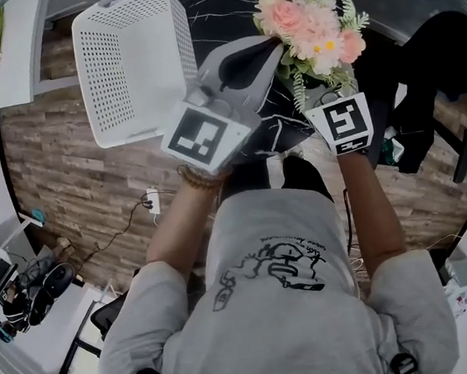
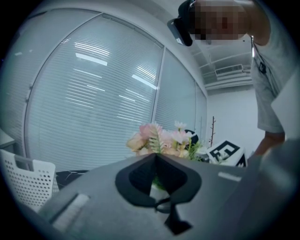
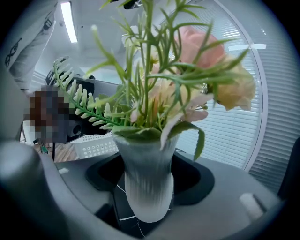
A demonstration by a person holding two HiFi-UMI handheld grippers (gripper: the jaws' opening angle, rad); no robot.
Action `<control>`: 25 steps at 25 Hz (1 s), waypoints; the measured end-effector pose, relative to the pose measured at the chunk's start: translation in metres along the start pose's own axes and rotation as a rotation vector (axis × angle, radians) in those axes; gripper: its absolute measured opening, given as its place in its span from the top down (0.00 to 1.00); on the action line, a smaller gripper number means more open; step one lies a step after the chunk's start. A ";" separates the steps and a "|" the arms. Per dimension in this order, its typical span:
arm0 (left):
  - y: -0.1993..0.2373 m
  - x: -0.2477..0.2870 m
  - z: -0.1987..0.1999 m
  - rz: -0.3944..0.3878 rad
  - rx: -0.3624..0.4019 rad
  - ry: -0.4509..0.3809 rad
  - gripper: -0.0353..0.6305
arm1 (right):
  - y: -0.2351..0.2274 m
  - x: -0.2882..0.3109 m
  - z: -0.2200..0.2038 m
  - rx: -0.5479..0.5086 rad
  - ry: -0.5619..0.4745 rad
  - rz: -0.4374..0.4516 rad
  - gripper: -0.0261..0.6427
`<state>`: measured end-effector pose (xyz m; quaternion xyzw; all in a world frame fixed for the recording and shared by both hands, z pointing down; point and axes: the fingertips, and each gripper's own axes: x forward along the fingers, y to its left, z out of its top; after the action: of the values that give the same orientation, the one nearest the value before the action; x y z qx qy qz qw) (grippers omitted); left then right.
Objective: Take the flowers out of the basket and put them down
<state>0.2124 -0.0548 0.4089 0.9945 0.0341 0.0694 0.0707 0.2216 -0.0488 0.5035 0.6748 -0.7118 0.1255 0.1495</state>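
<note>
The right tongs (image 3: 146, 194) stand partly open and are clamped on a frosted, ribbed vase (image 3: 143, 159); one jaw bears on each side of the lower body of the vase, and the vase sits upright between them; the vase carries the flowers (image 3: 187, 70), a bunch of pink and cream blooms with green fern sprigs rising above its rim. The left tongs (image 2: 155, 158) are closed; the jaw tips meet in a point and grip nothing; a pale surface with some green shows through the gap behind the tips; the left tongs point toward the flowers, and in the head view their tip lies just beside the vase, under the blooms; contact with the vase cannot be confirmed. The basket (image 1: 133, 60) is white and perforated and stands at the left of the desk (image 1: 222, 0), a black surface with white veining; the flowers are outside the basket, to its right, over the desk; the right gripper view shows the veined desk surface directly below the vase base, but whether the base rests on the desk cannot be told. Closed window blinds (image 2: 93, 93) fill the background of the left gripper view; a wood-pattern floor (image 1: 75, 182) lies beside the desk.
</note>
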 end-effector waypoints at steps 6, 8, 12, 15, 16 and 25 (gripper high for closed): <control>0.001 0.004 -0.024 0.004 -0.024 0.029 0.94 | 0.001 0.008 -0.024 0.009 0.009 0.006 0.49; 0.001 0.004 -0.032 0.003 -0.030 0.035 0.94 | 0.003 0.011 -0.032 0.017 0.015 0.008 0.49; -0.002 0.003 -0.046 0.008 -0.045 0.049 0.94 | 0.007 0.012 -0.044 0.023 0.012 0.007 0.49; -0.002 0.003 -0.051 0.017 -0.061 0.047 0.94 | 0.008 0.011 -0.050 0.014 0.020 0.012 0.49; -0.002 0.001 -0.054 0.020 -0.064 0.046 0.94 | 0.011 0.011 -0.053 0.011 0.024 0.014 0.49; -0.010 -0.009 -0.072 0.018 -0.065 0.062 0.94 | 0.025 0.010 -0.070 0.020 0.021 0.019 0.49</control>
<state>0.1927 -0.0354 0.4772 0.9893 0.0251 0.1019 0.1011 0.1994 -0.0294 0.5727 0.6682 -0.7151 0.1411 0.1490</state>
